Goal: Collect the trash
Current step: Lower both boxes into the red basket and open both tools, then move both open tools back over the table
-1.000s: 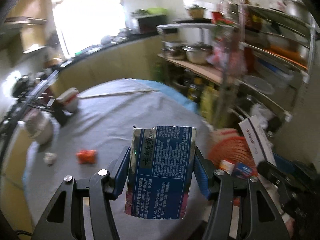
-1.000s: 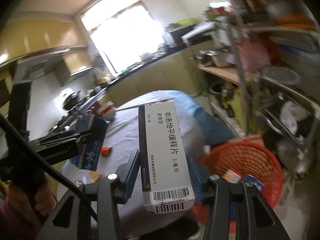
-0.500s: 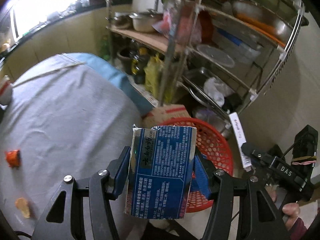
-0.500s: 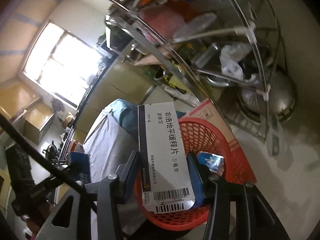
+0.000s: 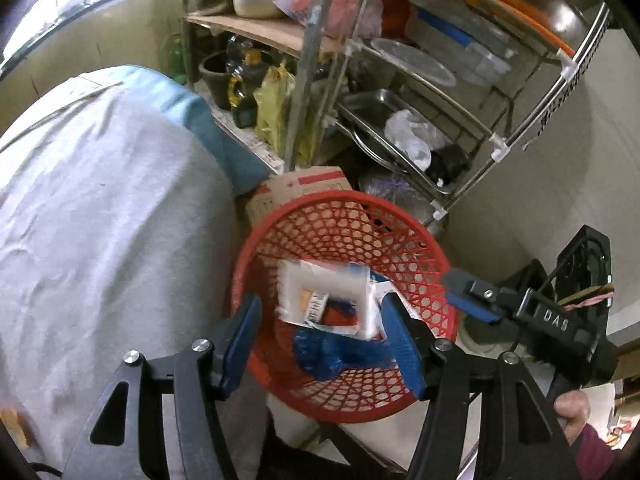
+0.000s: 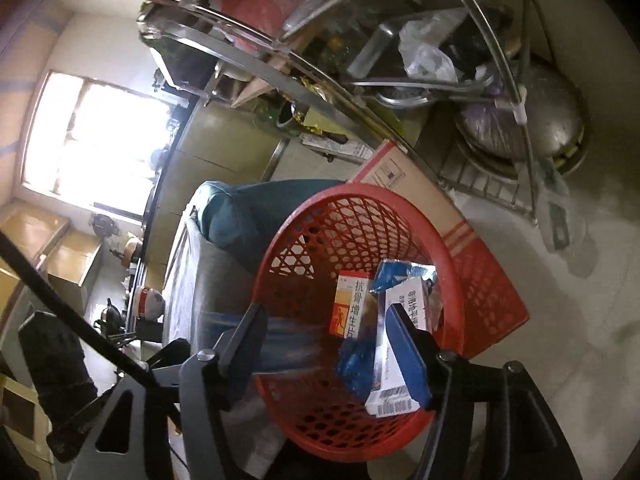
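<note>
A red mesh basket (image 5: pixel 237 280) (image 6: pixel 452 264) stands on the floor beside the table. My left gripper (image 5: pixel 320 308) hangs over it with its jaws opening and nothing between the pads. The blue foil packet (image 5: pixel 340 354) is a blur dropping into the basket below. My right gripper (image 6: pixel 326 316) is also above the basket, jaws opening. The white medicine box (image 6: pixel 394 396) slides down past its right finger, no longer pinched. An orange-and-white box (image 6: pixel 350 304) and a blue-silver packet (image 6: pixel 400 274) lie inside. In the left wrist view the right gripper (image 5: pixel 472 300) sits at the basket's right rim.
The table with a grey cloth (image 5: pixel 100 240) borders the basket on the left. A cardboard box (image 5: pixel 296 188) (image 6: pixel 420 192) leans behind it. A metal rack (image 5: pixel 400 80) full of pots and pans stands close behind. A hand (image 5: pixel 572 404) holds the right gripper.
Both grippers swung from the table down over the red basket. The blue packet left the left jaws and the white box left the right jaws; both are falling in.
</note>
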`<state>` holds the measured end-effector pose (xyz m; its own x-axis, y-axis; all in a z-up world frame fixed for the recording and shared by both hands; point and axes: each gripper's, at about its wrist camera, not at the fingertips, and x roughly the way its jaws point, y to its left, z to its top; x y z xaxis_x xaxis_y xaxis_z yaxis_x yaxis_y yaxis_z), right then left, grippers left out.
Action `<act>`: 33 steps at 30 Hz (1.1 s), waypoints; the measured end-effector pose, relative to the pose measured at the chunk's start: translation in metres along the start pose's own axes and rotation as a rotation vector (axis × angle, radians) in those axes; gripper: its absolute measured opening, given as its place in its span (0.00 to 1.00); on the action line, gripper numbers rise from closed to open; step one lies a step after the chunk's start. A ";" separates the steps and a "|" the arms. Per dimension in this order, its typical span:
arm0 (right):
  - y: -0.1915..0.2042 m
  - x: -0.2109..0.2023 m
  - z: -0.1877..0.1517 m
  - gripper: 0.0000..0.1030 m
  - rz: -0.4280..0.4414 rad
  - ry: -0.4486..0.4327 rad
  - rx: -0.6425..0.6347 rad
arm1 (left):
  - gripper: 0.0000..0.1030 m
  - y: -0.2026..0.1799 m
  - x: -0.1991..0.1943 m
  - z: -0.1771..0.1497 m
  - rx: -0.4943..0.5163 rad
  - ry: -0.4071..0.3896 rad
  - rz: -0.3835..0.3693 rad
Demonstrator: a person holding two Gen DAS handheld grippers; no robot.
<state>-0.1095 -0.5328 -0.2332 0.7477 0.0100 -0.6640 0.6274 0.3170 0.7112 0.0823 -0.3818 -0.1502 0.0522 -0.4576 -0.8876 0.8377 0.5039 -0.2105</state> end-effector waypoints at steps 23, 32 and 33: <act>0.259 0.106 -0.167 0.63 0.204 0.354 -0.679 | 0.65 0.287 -0.216 -0.259 -0.618 -0.219 0.627; 0.306 0.166 -0.242 0.64 0.247 0.534 -0.737 | 0.66 0.313 -0.222 -0.274 -0.696 -0.263 0.588; 0.311 0.170 -0.246 0.65 0.253 0.538 -0.735 | 0.66 0.314 -0.223 -0.278 -0.691 -0.263 0.584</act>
<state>0.1586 -0.1990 -0.1818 0.5264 0.5383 -0.6581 0.0290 0.7622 0.6467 0.1825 0.0818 -0.1324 0.5538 -0.1032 -0.8262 0.1366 0.9901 -0.0320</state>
